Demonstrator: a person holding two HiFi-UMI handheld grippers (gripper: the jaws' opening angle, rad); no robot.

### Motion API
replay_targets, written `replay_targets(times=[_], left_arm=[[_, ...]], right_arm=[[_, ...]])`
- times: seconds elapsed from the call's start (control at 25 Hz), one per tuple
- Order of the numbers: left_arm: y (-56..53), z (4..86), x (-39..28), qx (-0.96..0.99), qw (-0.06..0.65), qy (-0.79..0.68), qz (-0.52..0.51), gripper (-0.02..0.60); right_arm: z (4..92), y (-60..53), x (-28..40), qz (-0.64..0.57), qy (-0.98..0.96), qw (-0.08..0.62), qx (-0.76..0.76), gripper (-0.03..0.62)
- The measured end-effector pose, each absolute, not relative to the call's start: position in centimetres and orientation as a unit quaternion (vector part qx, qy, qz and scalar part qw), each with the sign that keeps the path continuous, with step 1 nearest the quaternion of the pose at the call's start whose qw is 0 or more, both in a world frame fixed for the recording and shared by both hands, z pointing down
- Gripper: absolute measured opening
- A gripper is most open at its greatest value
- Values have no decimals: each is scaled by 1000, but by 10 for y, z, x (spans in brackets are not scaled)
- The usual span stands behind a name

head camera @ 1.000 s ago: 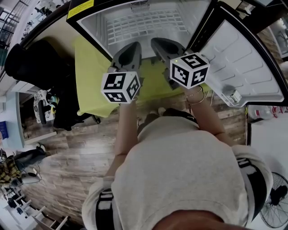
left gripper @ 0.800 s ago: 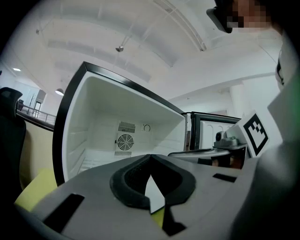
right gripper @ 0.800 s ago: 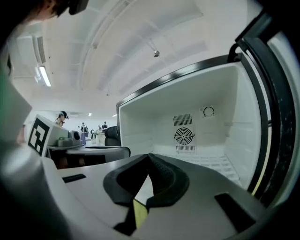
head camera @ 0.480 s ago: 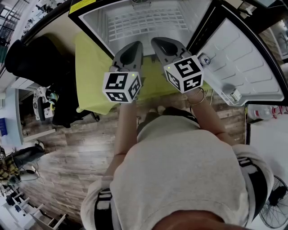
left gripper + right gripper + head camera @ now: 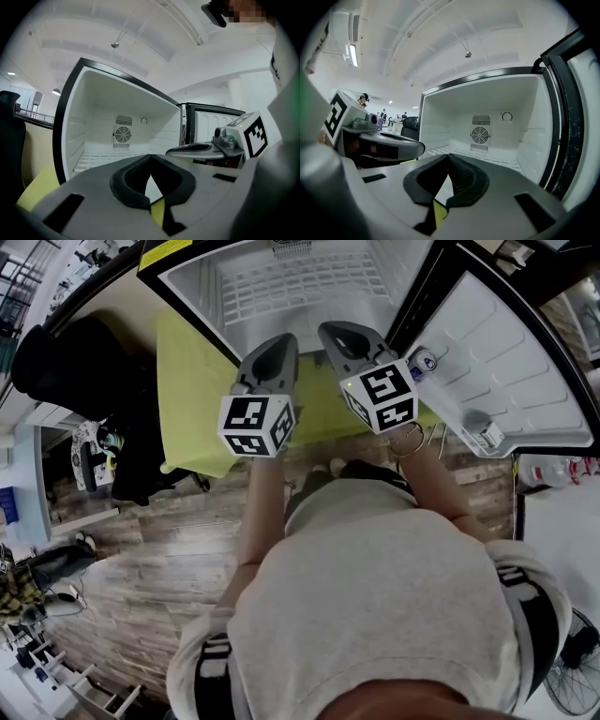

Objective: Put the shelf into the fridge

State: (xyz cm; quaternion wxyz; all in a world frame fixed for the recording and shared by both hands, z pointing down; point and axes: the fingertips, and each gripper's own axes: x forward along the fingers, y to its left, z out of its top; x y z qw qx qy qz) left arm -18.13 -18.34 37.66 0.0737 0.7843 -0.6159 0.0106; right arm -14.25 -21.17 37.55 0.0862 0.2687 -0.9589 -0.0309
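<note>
The shelf (image 5: 300,287) is a white wire grid lying flat inside the open fridge (image 5: 192,282), at the top centre of the frame. It is all that I can see in the white compartment. Its long side runs left to right. The left gripper (image 5: 270,345) and the right gripper (image 5: 339,334) hover just in front of the opening, jaws pressed together on nothing.

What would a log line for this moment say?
fridge: door open | shelf: inside | left gripper: shut, empty | right gripper: shut, empty
</note>
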Motion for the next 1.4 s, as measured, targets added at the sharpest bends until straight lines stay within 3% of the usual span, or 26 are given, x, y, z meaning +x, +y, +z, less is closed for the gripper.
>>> replay_targets(times=[1.4], left_arm=[[-184, 411, -175, 770, 129, -623, 42, 11]], right_arm=[[404, -199, -139, 6, -964, 88, 251, 9]])
